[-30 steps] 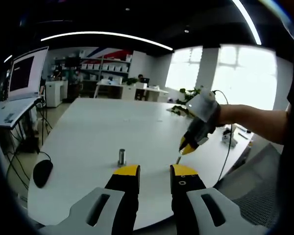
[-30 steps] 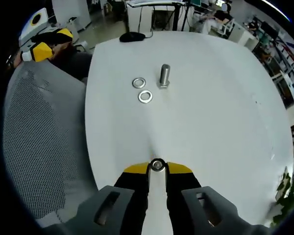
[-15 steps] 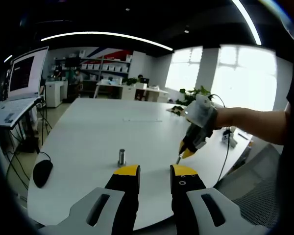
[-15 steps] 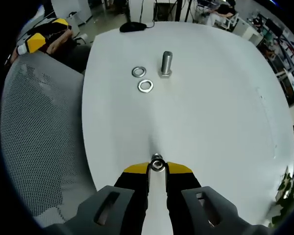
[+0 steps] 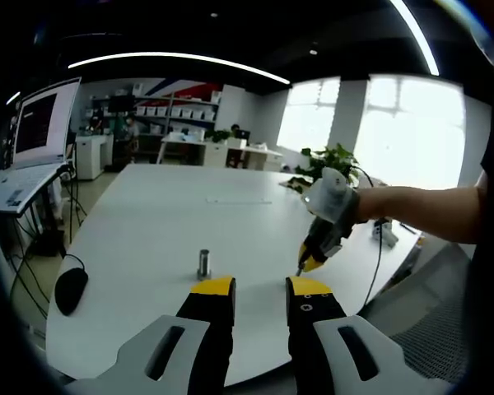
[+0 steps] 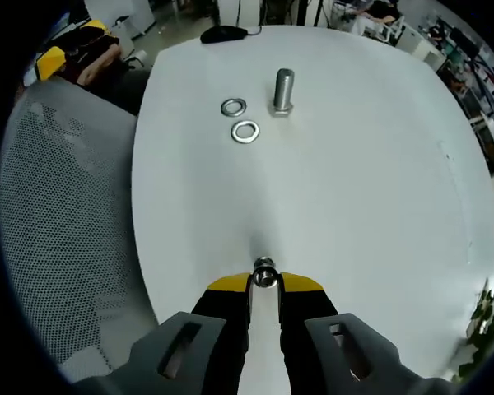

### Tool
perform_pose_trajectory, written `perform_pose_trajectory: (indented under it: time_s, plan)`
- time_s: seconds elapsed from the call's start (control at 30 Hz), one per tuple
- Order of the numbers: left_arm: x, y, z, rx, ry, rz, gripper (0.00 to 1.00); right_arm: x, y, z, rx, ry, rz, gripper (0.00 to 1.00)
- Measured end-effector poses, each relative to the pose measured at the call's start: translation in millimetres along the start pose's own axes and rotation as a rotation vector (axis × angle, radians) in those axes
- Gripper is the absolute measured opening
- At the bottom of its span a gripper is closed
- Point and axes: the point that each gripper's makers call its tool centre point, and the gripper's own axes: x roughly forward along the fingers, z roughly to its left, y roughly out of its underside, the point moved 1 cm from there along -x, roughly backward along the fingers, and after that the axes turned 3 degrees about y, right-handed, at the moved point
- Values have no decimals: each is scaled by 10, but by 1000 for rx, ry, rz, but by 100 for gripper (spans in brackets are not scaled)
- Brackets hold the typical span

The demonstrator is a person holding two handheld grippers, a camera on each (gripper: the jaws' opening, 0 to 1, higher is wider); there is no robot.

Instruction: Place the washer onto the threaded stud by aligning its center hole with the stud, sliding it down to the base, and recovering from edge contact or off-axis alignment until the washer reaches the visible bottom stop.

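While my right gripper (image 6: 264, 282) pinches washer (image 6: 264, 274) edge-on between nearly closed jaws, stud (image 6: 283, 89) stands upright well ahead on table (image 6: 354, 189), two spare washers (image 6: 240, 119) beside it. Left gripper (image 5: 259, 286) parted, empty. Advice: level washer, centre hole over stud, then lower.

Yellow-tipped black tongs (image 6: 264, 285), grey bodies
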Motion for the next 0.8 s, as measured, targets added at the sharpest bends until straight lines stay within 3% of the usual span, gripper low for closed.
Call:
perform_pose_trajectory:
  time_s: [0.8]
  plan:
    - [0, 2, 0, -4, -3, 7, 22, 246, 60, 42, -9, -22, 38, 14]
